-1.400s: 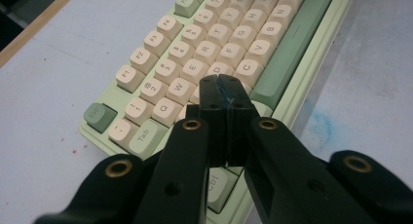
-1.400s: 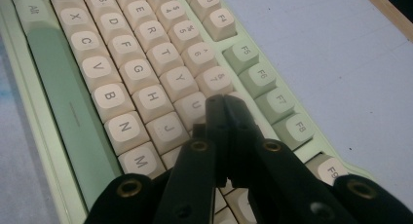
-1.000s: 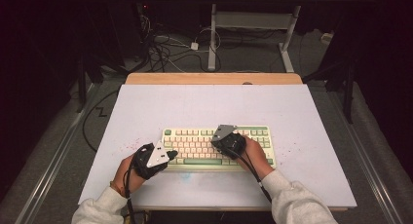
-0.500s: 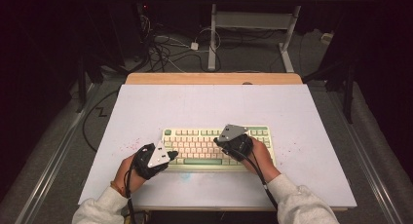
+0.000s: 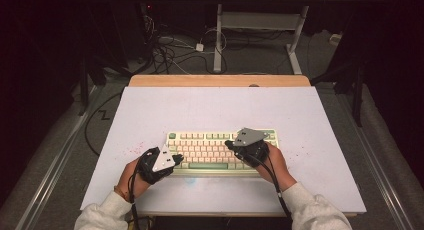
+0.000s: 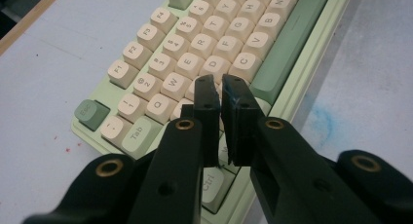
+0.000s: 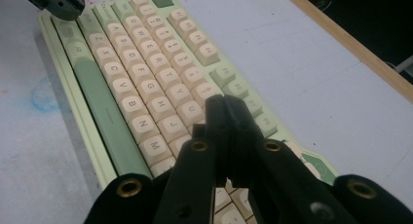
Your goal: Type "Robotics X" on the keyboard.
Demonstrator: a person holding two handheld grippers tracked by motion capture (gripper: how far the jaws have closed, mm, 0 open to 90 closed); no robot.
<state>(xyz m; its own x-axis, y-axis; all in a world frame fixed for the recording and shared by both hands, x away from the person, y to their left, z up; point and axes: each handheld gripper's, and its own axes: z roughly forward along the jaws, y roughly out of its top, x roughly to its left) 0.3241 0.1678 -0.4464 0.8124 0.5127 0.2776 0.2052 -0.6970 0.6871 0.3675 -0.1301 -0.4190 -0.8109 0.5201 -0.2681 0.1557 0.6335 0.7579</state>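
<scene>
**A:** Pale green and cream, a keyboard [image 5: 220, 151] lies flat near the front edge of a white table [image 5: 210, 105], its long side facing the person. Both hands work at it, each holding a black two-jaw gripper.

**B:** Where are the grippers, and how do the jaws stand?

**A:** The left gripper [image 6: 220, 83] sits at the keyboard's left end, tips low over the letter keys near the X and C. Its jaws have just been parting a little; a thin slit shows between them, with nothing in it. The right gripper [image 7: 224, 101] hangs above the right half, near the J and K, with its jaws pressed together and empty.

**B:** What might go wrong?

**A:** Probably a wrong key. The joined tips look about as broad as a keycap, so a slightly off-centre press could catch two neighbours at once. On the left, if the jaws widen further, each tip could land on a different key. A slanted push might also slide the keyboard across the smooth table, or a tip could slip into the gap between keycaps and lever one up.
</scene>
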